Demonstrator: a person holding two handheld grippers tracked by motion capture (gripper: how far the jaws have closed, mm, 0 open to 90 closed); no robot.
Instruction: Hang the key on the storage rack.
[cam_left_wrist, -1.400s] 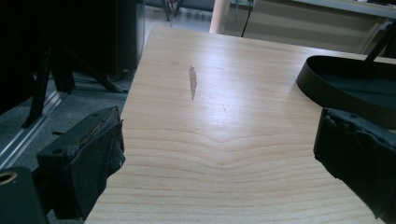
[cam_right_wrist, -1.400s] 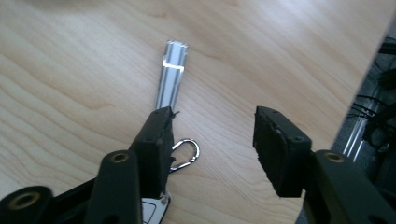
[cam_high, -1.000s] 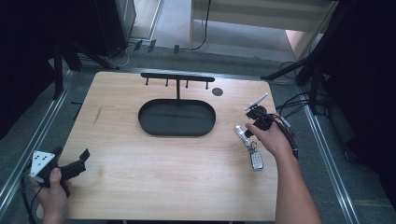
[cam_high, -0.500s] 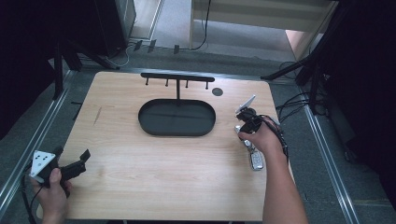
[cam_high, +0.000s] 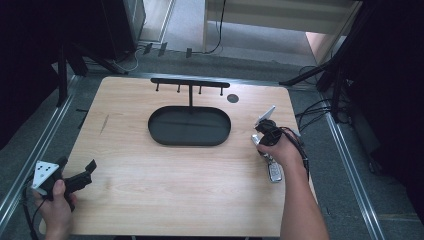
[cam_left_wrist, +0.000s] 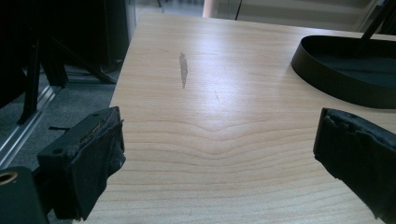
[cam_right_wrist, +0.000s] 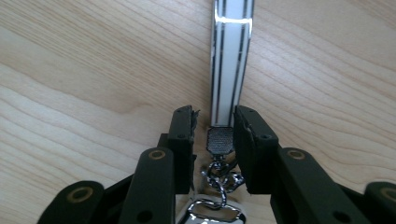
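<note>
The right hand-held gripper (cam_right_wrist: 212, 126) stood over a keyring (cam_right_wrist: 215, 179) on the worktop (cam_high: 165, 195), its jaws narrowed to a slim gap. Between them sat the grey clasp at the end of a white, dark-striped strap (cam_right_wrist: 231, 51), with the chain links and a silver ring just below it. A sliver of space showed on either side of the clasp, so the pads had not yet pressed on it; the jaws had just been closing, with the clasp between them. In the high view that right hand-held gripper (cam_high: 263, 131) was near the worktop's right edge, and the key fob (cam_high: 274, 172) lay flat beside the hand, so nothing had been lifted.

The left hand-held gripper (cam_left_wrist: 219, 154) hung wide open over bare wood at the near left corner, holding and touching nothing; in the high view it (cam_high: 75, 176) was well apart from the keys.

Judging by the layout, the work was at its start: the grasp was about to be made but was not secure. The black oval tray (cam_high: 190, 141) in the middle was empty, and the rack (cam_high: 190, 83) behind it, with four short pegs, carried nothing. Left to do, it seemed, were closing on the strap, raising the keys and taking them to a peg or the tray.
</note>
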